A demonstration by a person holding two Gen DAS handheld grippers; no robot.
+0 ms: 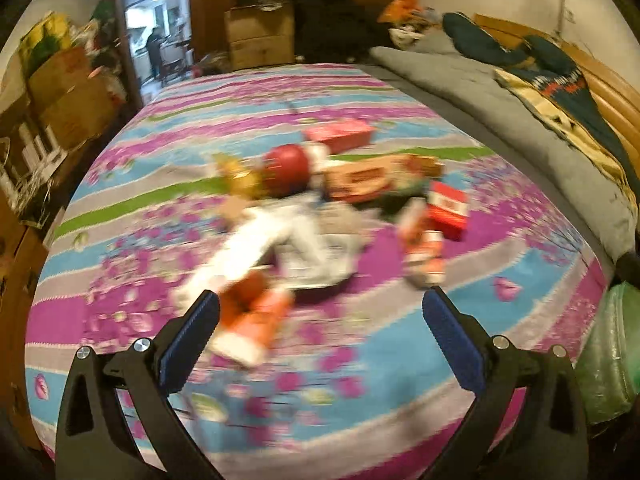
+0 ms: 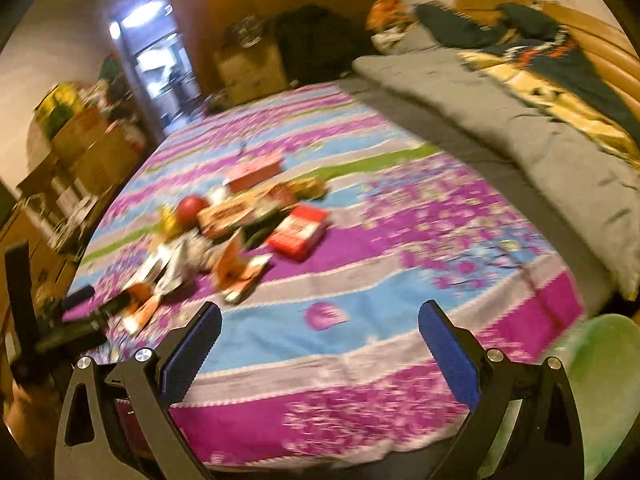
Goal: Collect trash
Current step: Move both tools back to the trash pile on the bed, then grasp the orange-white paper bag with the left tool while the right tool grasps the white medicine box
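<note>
A heap of trash lies on the flowered bedspread point(image 1: 360, 360): a red ball-shaped object point(image 1: 286, 168), red cartons point(image 1: 448, 210), an orange and white packet point(image 1: 252, 320), white crumpled wrapping point(image 1: 288, 236) and a flat printed box point(image 1: 360, 180). My left gripper point(image 1: 320, 312) is open and empty, just short of the heap, its left finger beside the orange packet. My right gripper point(image 2: 320, 324) is open and empty over bare bedspread point(image 2: 360, 320), right of the heap point(image 2: 240, 220). The left gripper point(image 2: 92, 304) shows at the left edge of the right wrist view. Both views are blurred.
A green plastic bag point(image 1: 612, 360) sits at the bed's near right corner and shows in the right wrist view point(image 2: 600, 380). A grey quilt point(image 1: 500, 92) and dark clothes lie along the right side. Cardboard boxes point(image 1: 64, 92) stand left of the bed, more point(image 1: 260, 36) beyond it.
</note>
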